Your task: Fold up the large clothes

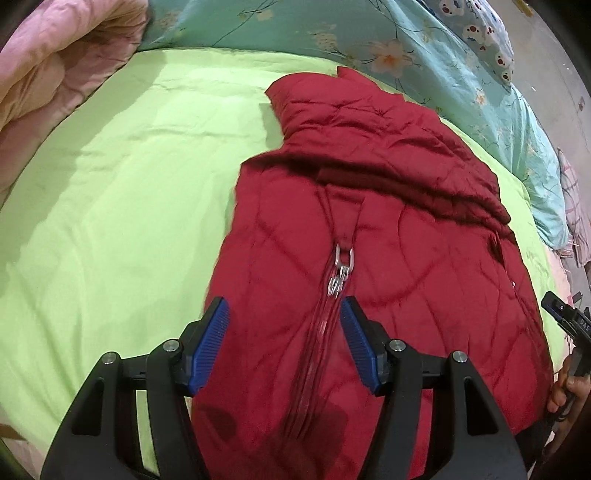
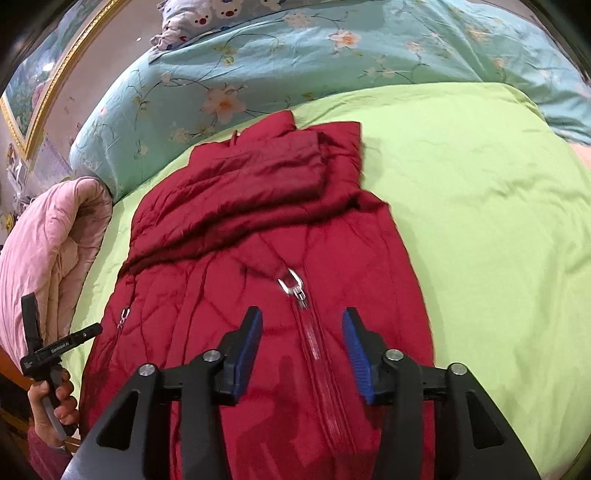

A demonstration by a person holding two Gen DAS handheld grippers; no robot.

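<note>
A dark red quilted jacket [image 1: 388, 229] lies zipped up on the lime green bed sheet [image 1: 110, 192], sleeves folded across its upper part. Its silver zipper pull [image 1: 343, 258] sits mid-chest. My left gripper [image 1: 284, 314] is open and empty, hovering above the lower front of the jacket, jaws either side of the zipper line. In the right wrist view the jacket [image 2: 258, 229] and zipper pull [image 2: 291, 282] show again, with my right gripper [image 2: 303, 325] open and empty above the lower front. Each gripper's handle shows at the edge of the other view.
A pink quilt [image 1: 48, 74] is bunched at the left of the bed; it also shows in the right wrist view [image 2: 48, 240]. A teal floral duvet [image 2: 295, 55] and a cartoon-print pillow [image 2: 207, 14] lie along the far side. A gold-framed picture [image 2: 44, 85] hangs on the wall.
</note>
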